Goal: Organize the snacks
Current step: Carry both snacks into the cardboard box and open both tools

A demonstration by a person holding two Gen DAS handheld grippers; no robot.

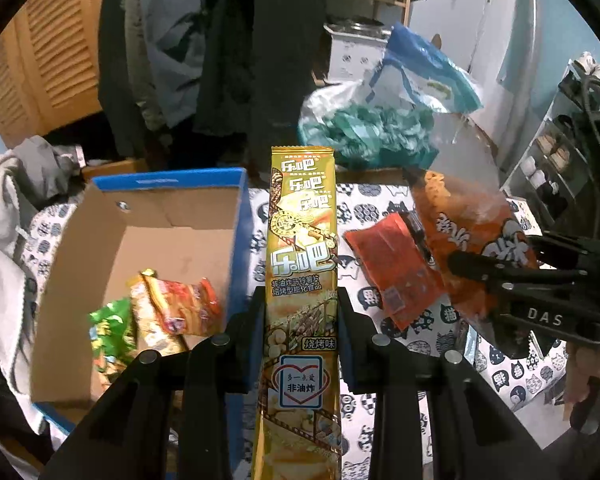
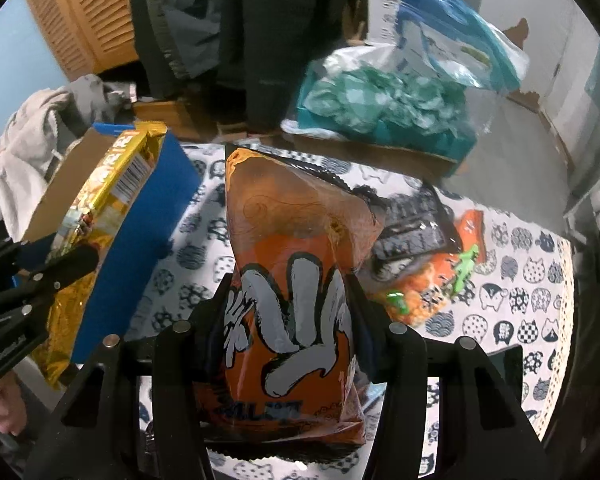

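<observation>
My left gripper (image 1: 300, 300) is shut on a long gold chip packet (image 1: 302, 240), held upright just right of the blue cardboard box (image 1: 236, 216); the packet also shows in the right wrist view (image 2: 100, 208). The box holds a green packet (image 1: 112, 332) and a red-yellow packet (image 1: 180, 308). My right gripper (image 2: 290, 292) is shut on an orange snack bag (image 2: 292, 248), held above the cat-print tablecloth (image 2: 520, 300); the bag also shows in the left wrist view (image 1: 472, 240). A red packet (image 1: 396, 268) lies on the cloth.
A dark packet (image 2: 412, 224) and an orange packet with green print (image 2: 432, 292) lie on the cloth to the right. A clear bag of teal sweets (image 2: 384, 108) and a blue pouch (image 2: 452, 32) stand at the table's far edge. Clothes hang behind.
</observation>
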